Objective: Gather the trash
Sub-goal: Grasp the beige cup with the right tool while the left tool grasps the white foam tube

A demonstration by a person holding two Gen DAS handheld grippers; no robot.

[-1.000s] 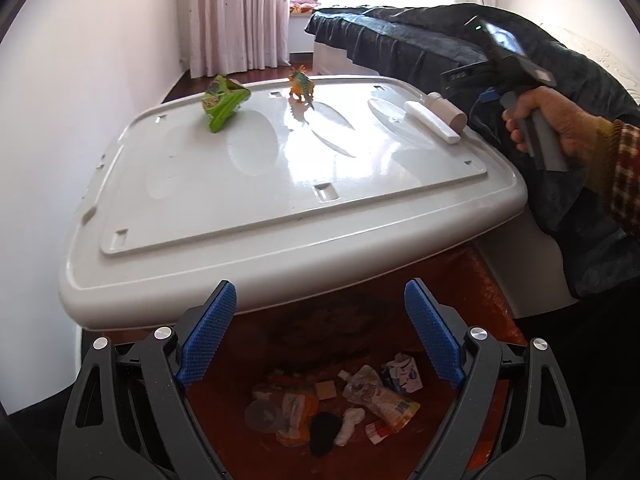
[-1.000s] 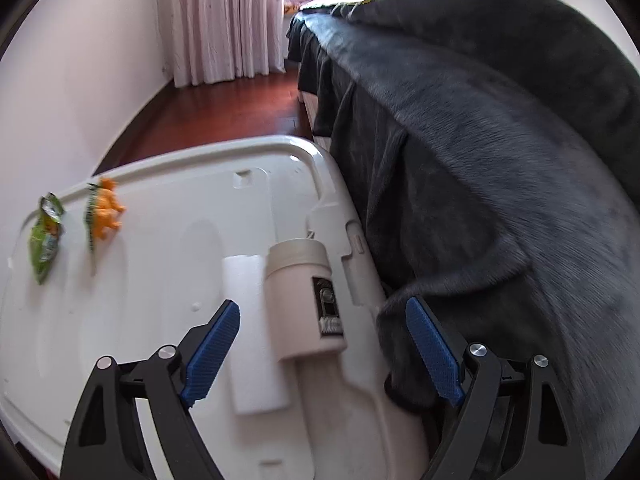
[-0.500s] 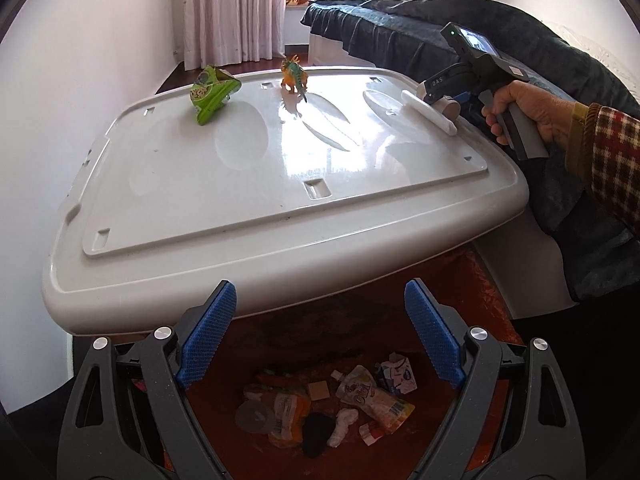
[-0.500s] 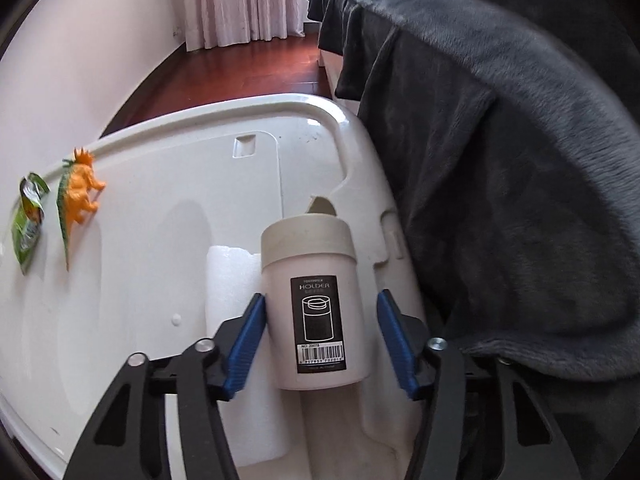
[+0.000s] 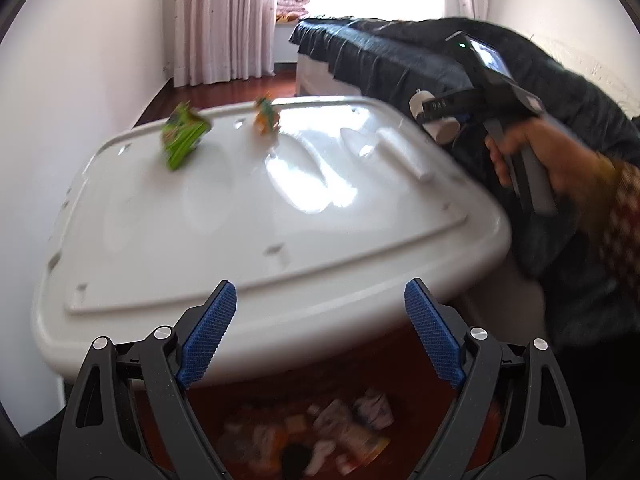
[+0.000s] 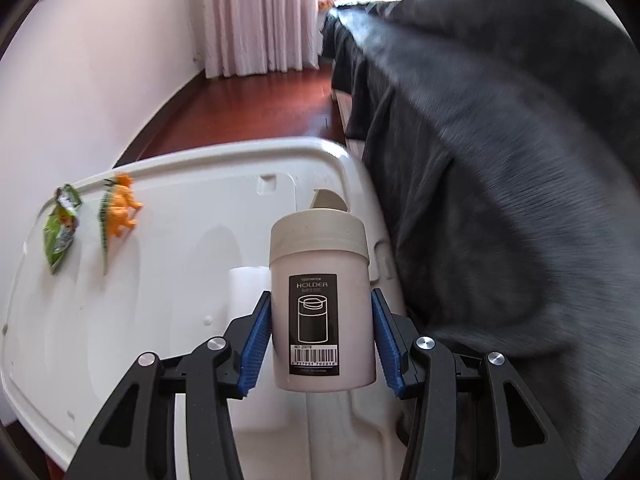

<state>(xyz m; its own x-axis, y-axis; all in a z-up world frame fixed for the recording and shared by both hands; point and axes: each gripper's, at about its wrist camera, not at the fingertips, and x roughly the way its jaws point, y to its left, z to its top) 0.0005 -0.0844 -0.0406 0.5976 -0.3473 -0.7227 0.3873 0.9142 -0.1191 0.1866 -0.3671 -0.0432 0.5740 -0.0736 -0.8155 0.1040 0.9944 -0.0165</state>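
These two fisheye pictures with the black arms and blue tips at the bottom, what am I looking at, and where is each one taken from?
Those are hand-held tongs, one in each of a person's hands, each with a camera looking along its two fingers. The left-hand view shows the left tongs open and empty above a white bin lid, with litter in a red bin below; the person's right hand appears at the side. The right-hand view shows the right tongs gripping a pale canister labelled HOLDER. On the lid lie a green wrapper, an orange toy dinosaur and a white block. A dark blanket covers the bed alongside.
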